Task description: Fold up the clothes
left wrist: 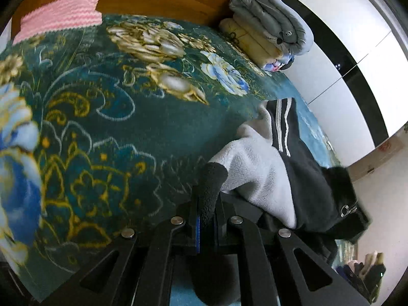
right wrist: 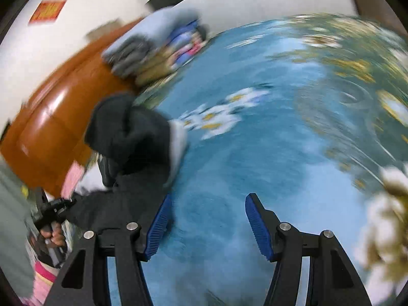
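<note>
Your left hand-held gripper [left wrist: 213,178] is clenched on the black, white-striped garment with pale fleece lining [left wrist: 257,168], which lies bunched near the right edge of the floral bedspread [left wrist: 102,117]; your right hand-held gripper [right wrist: 207,225] is released, jaws spread over bare blue cover. Expect the garment to handle soft, thick and floppy, sagging from any single grip, so take it at a hem or seam edge, not the bulky middle. The left view shows stripes and lining sharply; the blurred right view alone shows your hand [right wrist: 52,237] on the other handle, while the folded stack [left wrist: 267,25] appears in both.
</note>
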